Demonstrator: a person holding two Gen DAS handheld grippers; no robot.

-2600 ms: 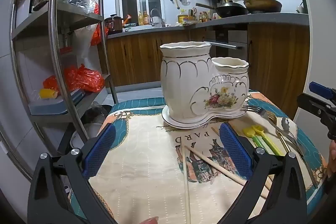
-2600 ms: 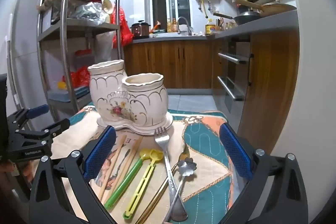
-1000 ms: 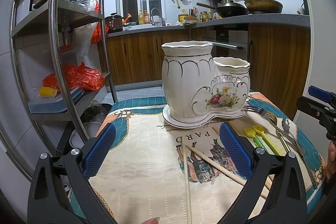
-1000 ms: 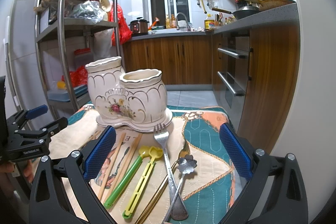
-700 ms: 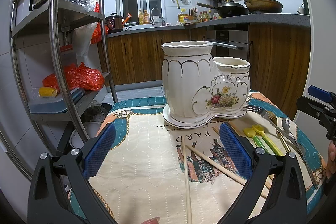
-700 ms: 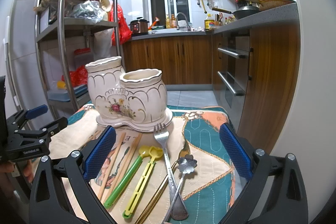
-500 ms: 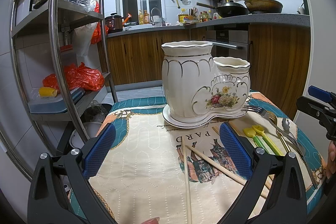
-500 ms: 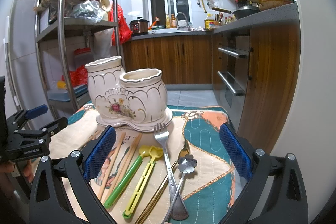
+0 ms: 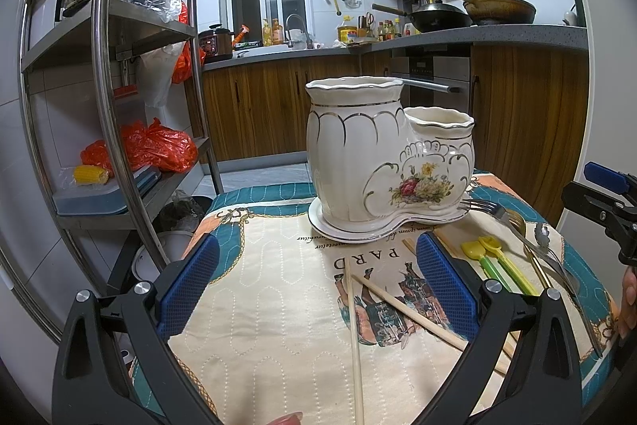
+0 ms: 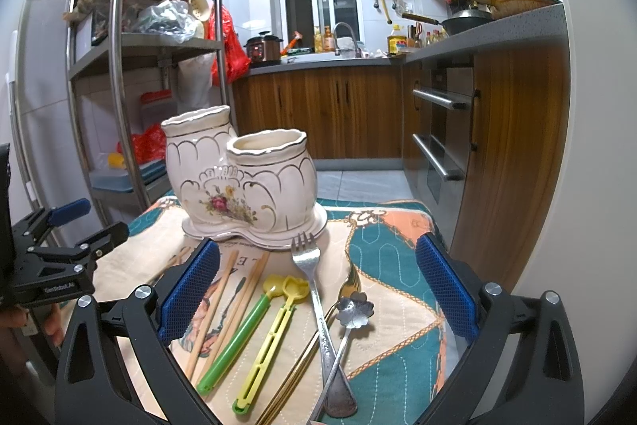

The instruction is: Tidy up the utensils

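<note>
At frame centre, the ceramic holder (image 10: pixel 239 190) stands behind loose utensils (image 10: pixel 314 289); left gripper (image 9: pixel 316 289) and right gripper (image 10: pixel 316 289) fingers spread, empty.

Sharp, evenly lit; fisheye-bent, dark corners

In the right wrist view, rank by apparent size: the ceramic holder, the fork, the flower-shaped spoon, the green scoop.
1. Ceramic holder, clearly largest.
2. Fork.
3. Green scoop and flower-shaped spoon: similar apparent length, and the spoon's handle end is overlapped, so I won't rank them.
</note>
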